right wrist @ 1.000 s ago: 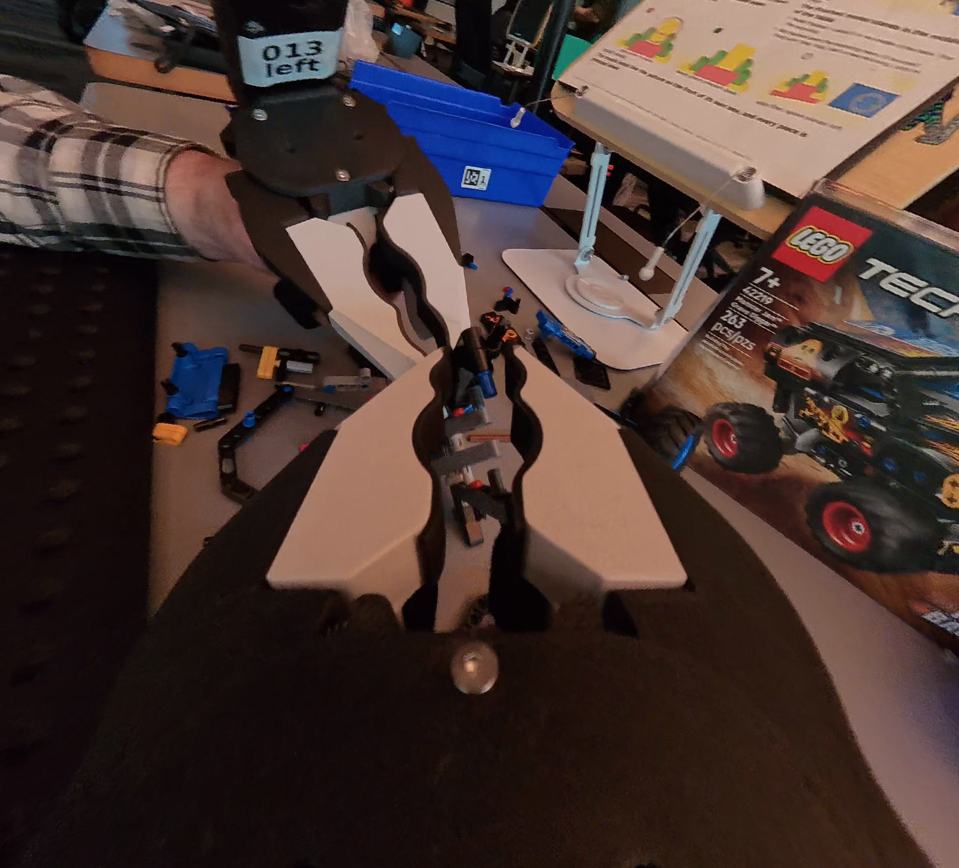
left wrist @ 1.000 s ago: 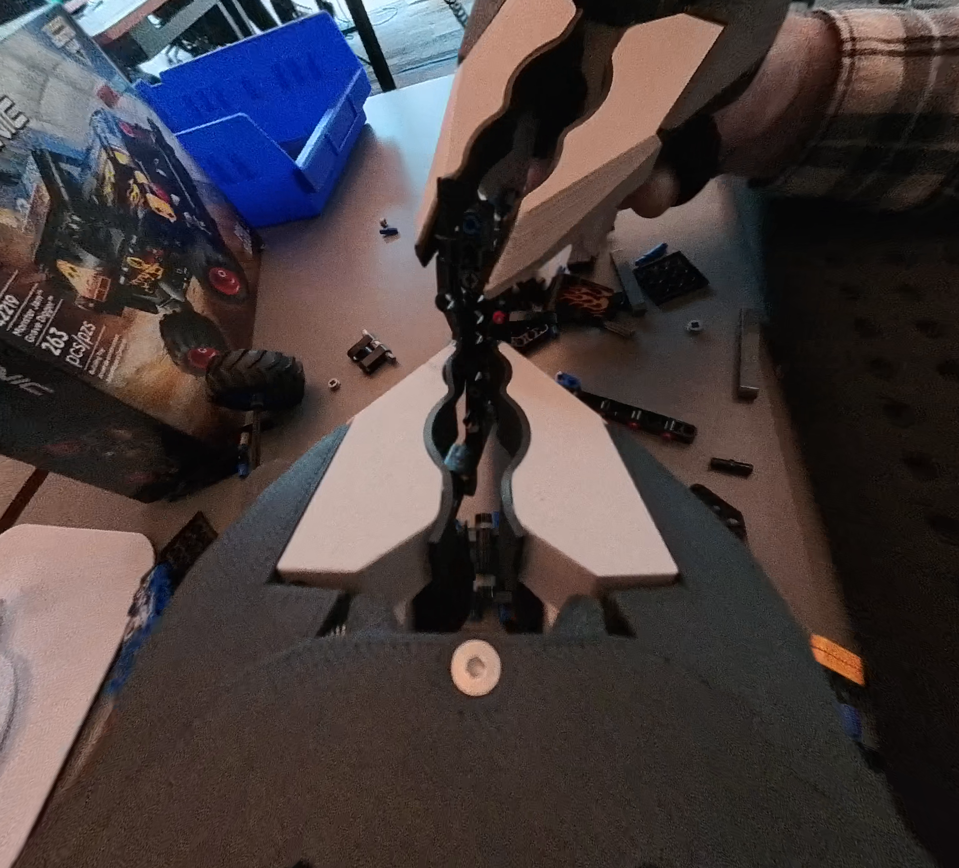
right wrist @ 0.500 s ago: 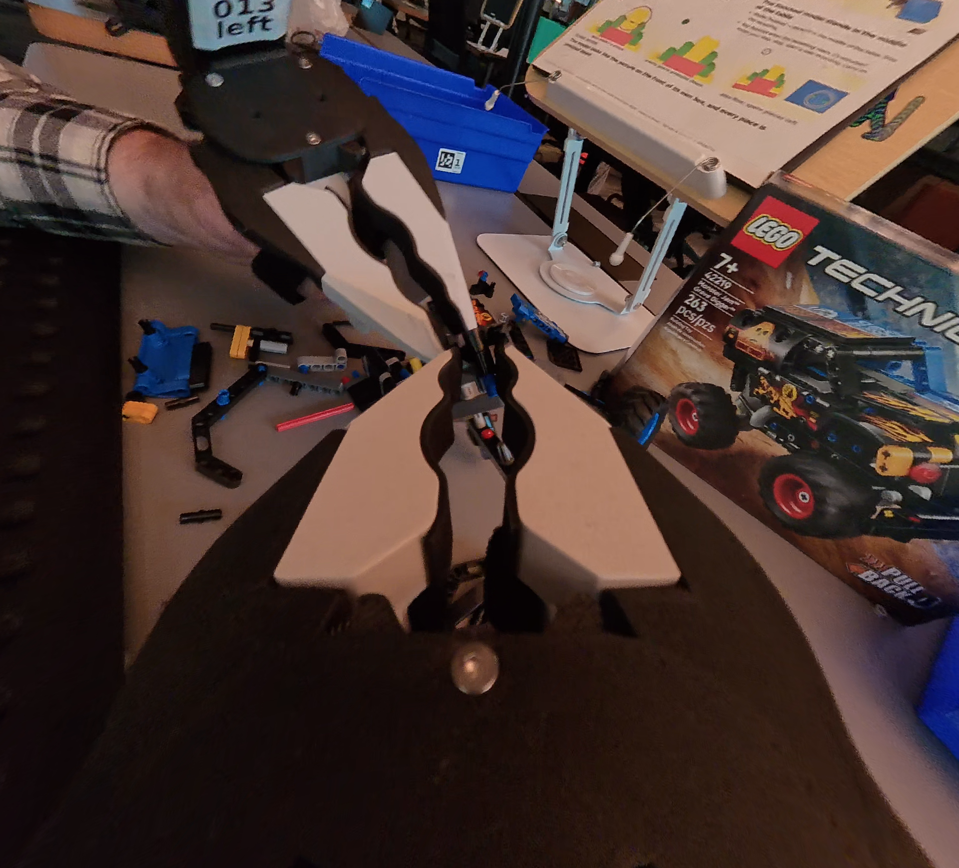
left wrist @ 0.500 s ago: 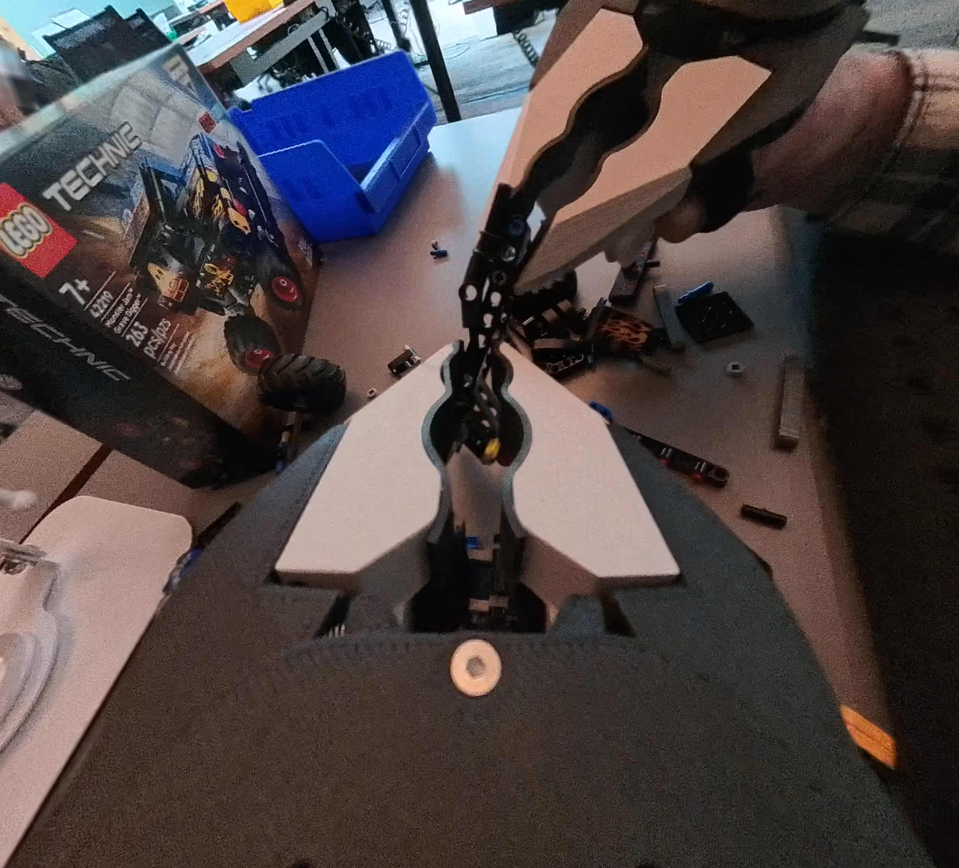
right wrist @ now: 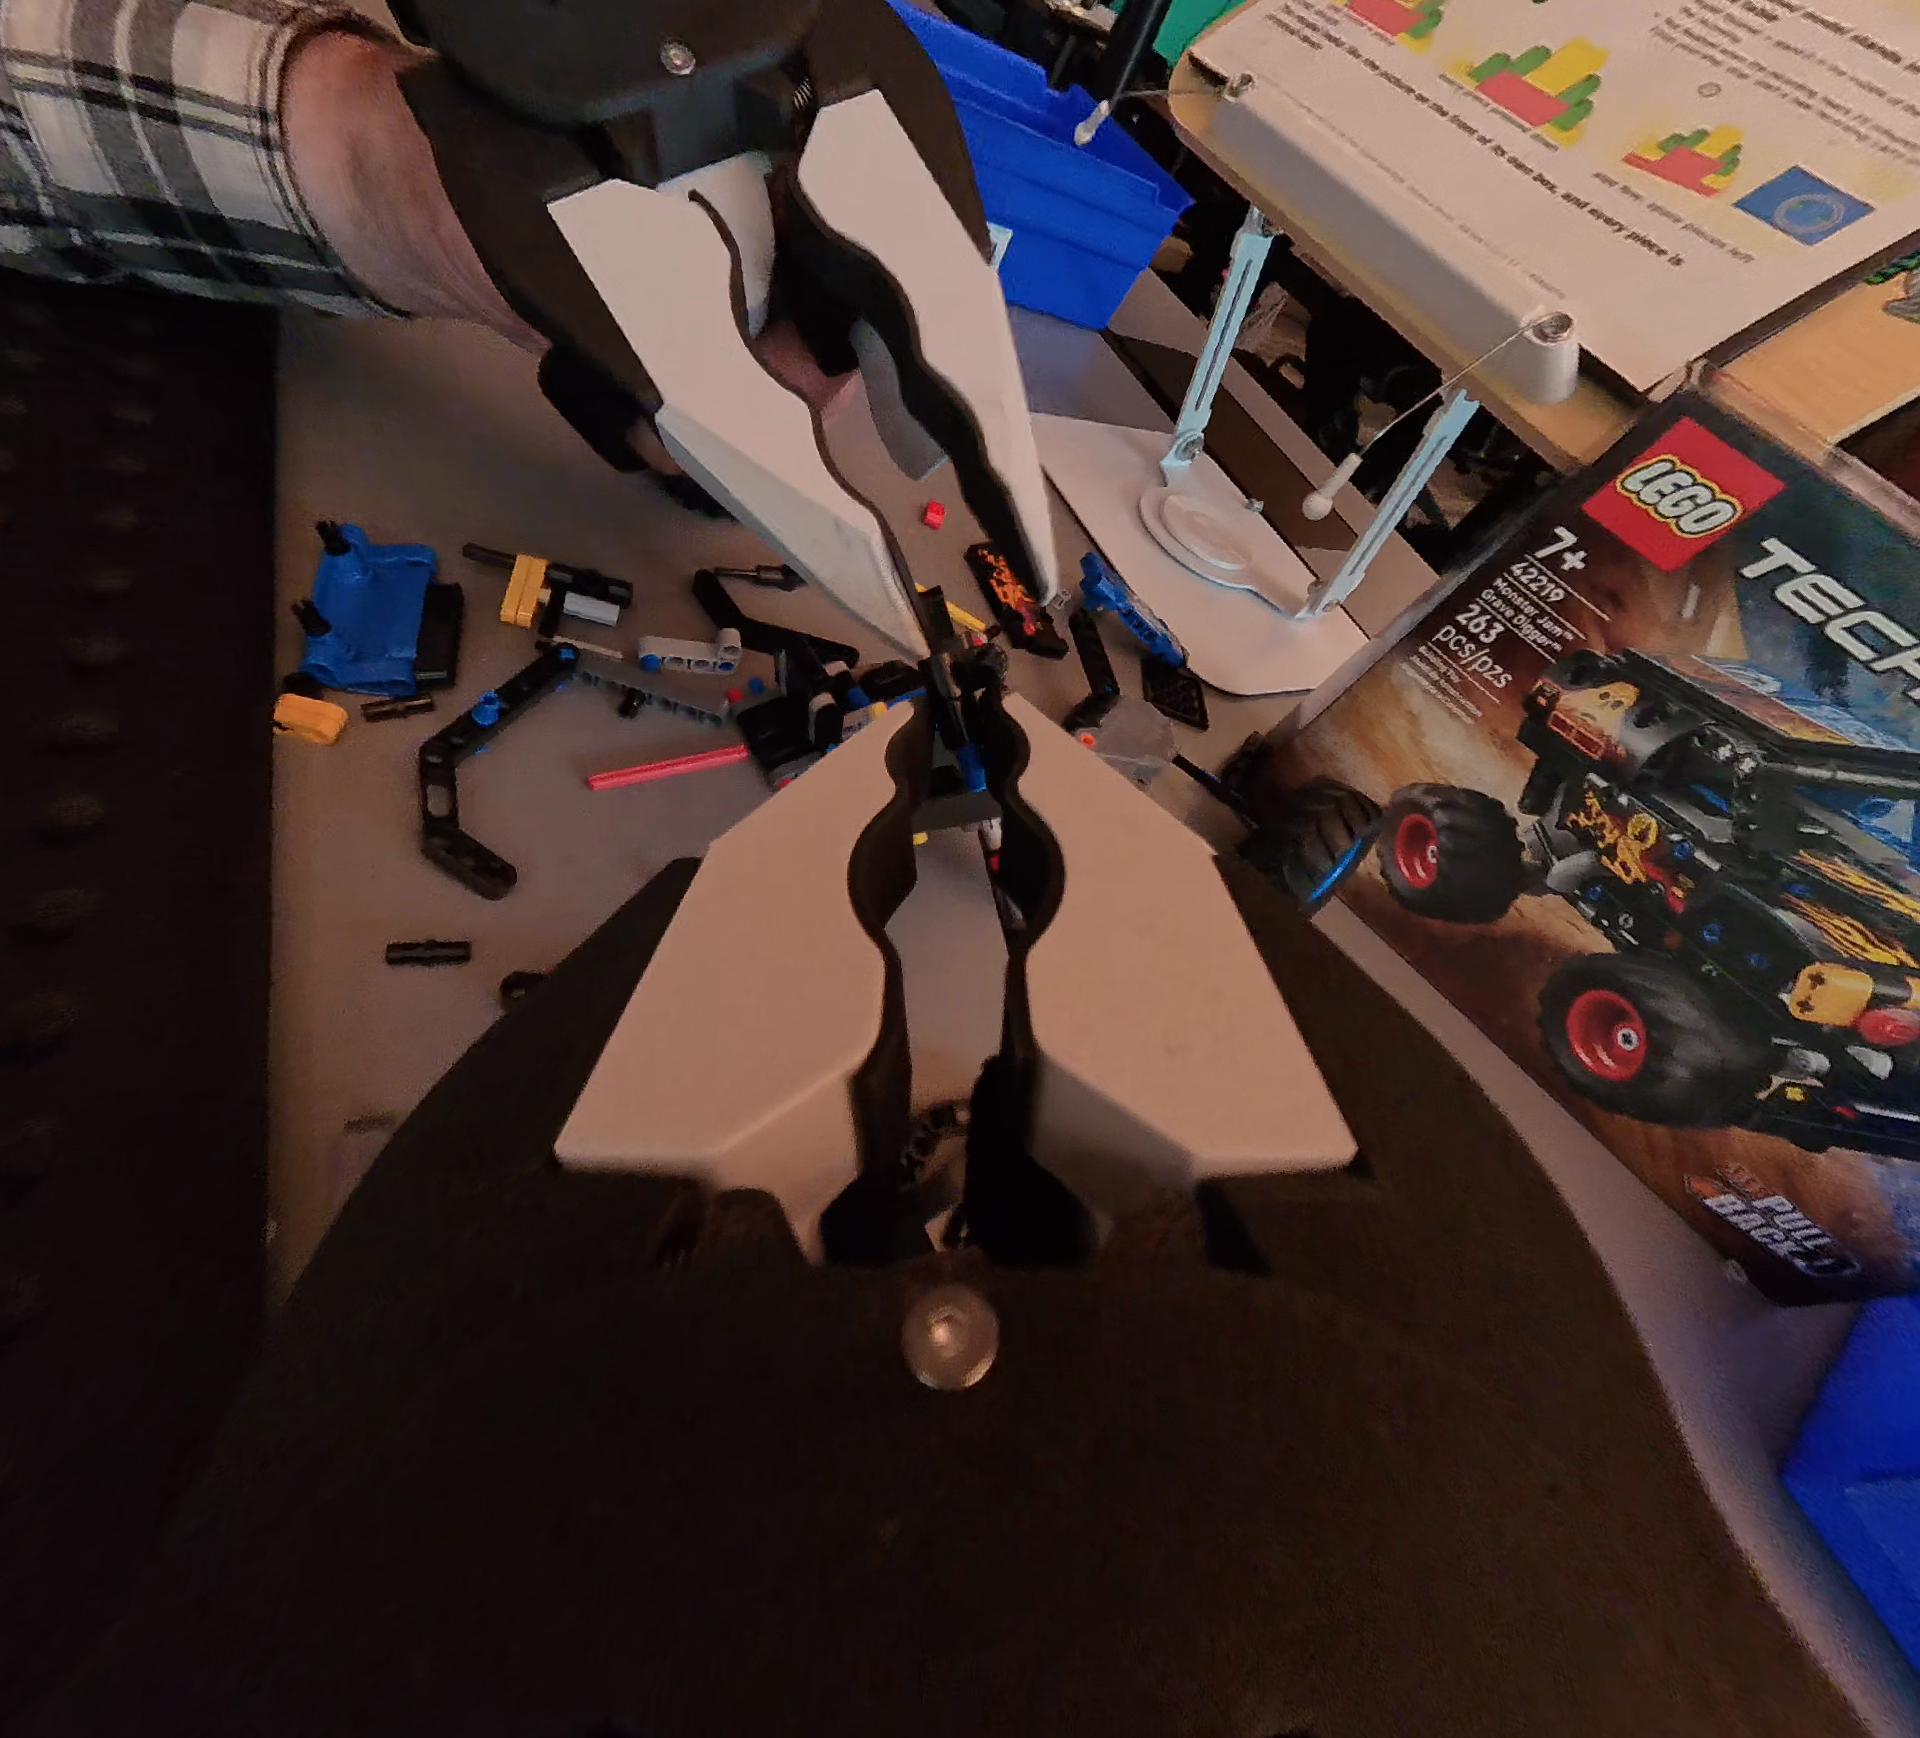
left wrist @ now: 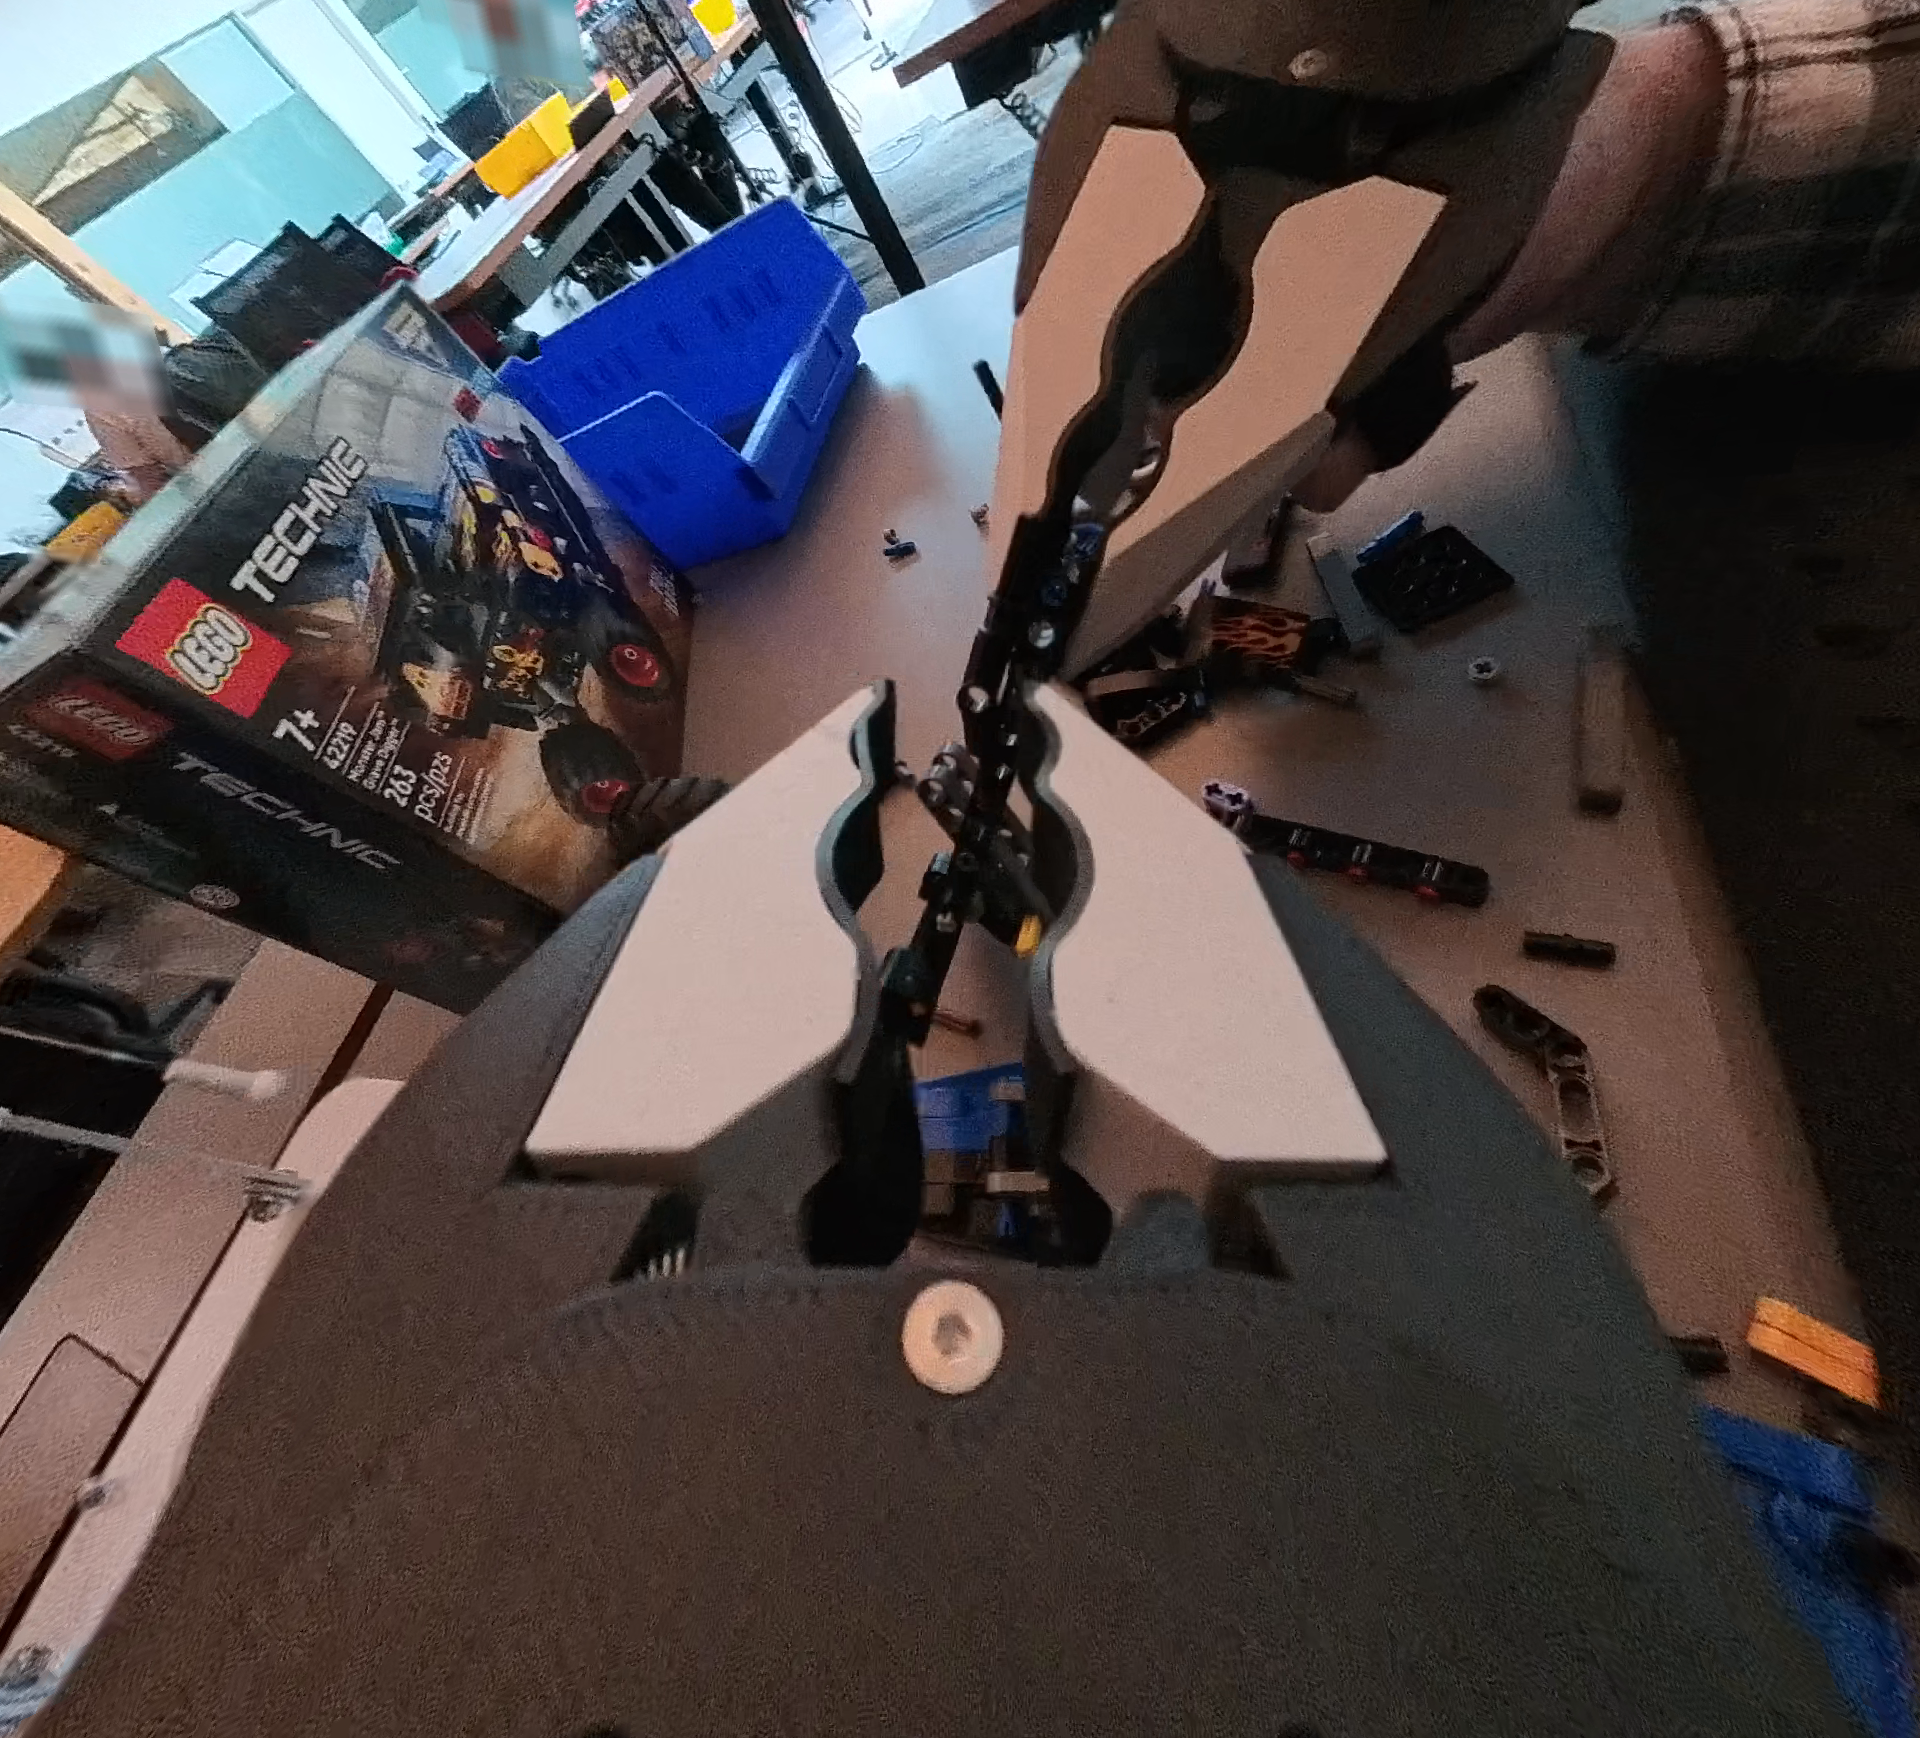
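Left wrist view, lower centre of the frame: the left gripper (left wrist: 956, 712) has its white, wavy-edged fingers (left wrist: 727, 950) spread moderately, with a clear gap on the left side. A black beam assembly (left wrist: 977, 795) of studded, holed plastic bars runs up through that gap and lies against the right finger's inner edge; whether the left finger touches it cannot be told. The assembly's upper end is pinched by the right gripper (left wrist: 1049, 649), which reaches down from the upper right of the frame, its tips drawn nearly together on the bar.

In the right wrist view the right gripper (right wrist: 956, 722) sits at lower centre, its fingers narrowed around the same dark assembly (right wrist: 961, 732), where blue and grey pieces show. The left gripper (right wrist: 977, 618) comes down from the upper left, its tips meeting the assembly from above.

Loose plastic parts (right wrist: 499, 732) lie scattered on the smooth grey table (right wrist: 416, 441) at middle left: black angled beams, a pink rod, a blue block. A printed cardboard box (right wrist: 1662, 857) stands at the right, a blue bin (right wrist: 1049, 182) at upper centre.
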